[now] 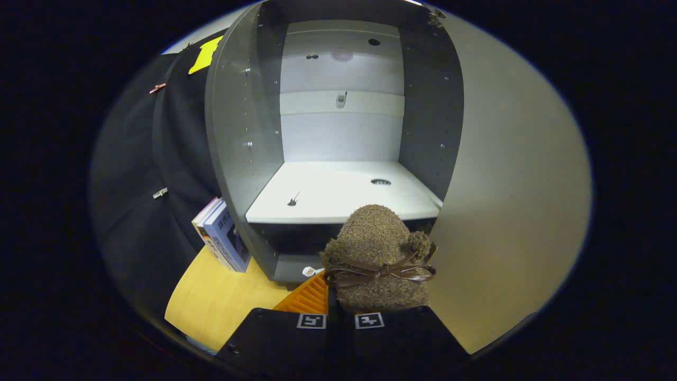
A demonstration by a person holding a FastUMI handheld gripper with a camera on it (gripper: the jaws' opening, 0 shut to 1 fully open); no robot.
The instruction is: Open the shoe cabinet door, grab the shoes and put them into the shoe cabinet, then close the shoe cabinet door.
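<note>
The cabinet door (pixel 508 211) stands swung wide open to the right, so the first step looks done. The jaws are drawn close together and grip a brown fuzzy shoe (pixel 378 259) with a ribbon bow, held up in front of the cabinet's (pixel 238 159) opening, just short of the white shelf (pixel 338 193), which is bare. Books (pixel 225 241) lean beside the cabinet on the yellow table (pixel 217 301). What remains, I judge: setting this shoe on the shelf, any other shoe, and closing the door.
</note>
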